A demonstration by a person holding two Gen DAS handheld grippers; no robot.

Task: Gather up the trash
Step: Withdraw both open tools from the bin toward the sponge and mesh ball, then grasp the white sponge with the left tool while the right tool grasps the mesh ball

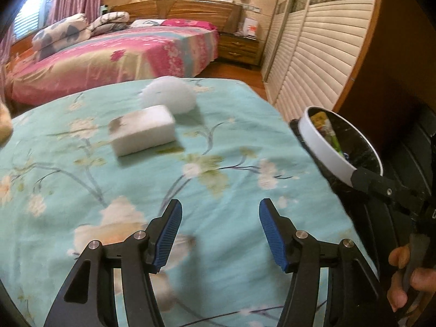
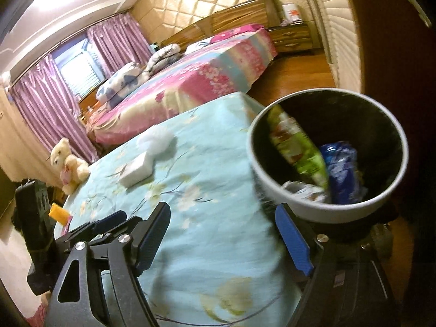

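Trash, a white block [image 1: 143, 130], was seen ahead of the released left hand-held gripper [image 1: 219, 234]; a centred, squared approach was advised.

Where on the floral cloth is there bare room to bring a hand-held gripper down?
Bare cloth runs from the left hand-held gripper up to the white block, and rightward to the bin at the edge. It is crowded behind the block, where the white fluffy wad lies close by.
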